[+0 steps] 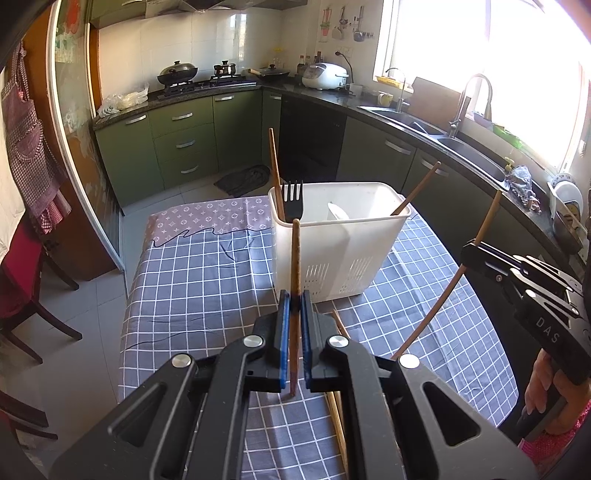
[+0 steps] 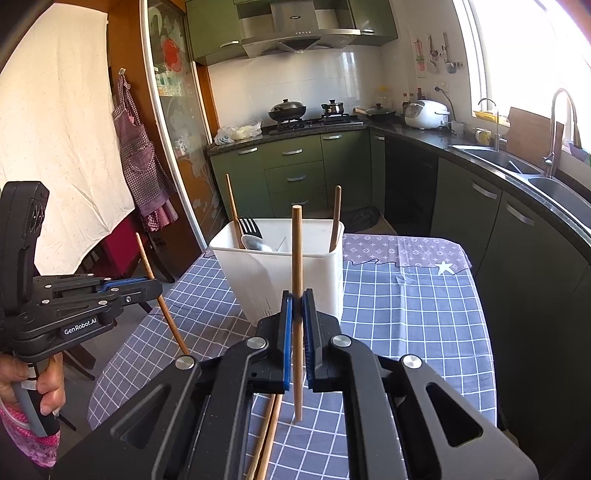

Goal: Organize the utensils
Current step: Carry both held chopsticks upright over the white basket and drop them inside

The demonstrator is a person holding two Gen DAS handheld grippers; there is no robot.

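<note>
Right wrist view alone shows a spoon; each tool clamps a chopstick.

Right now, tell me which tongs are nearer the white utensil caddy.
Hard to call; perhaps the right. The left tongs and right tongs each hold a chopstick upright just short of the white utensil caddy.

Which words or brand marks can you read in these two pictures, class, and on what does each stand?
"DAS": on the body of the right gripper, seen from the left wrist.
"GenRobot.AI": on the body of the left gripper, seen from the right wrist.
Range hood badge and wall poster: too small to read.
</note>
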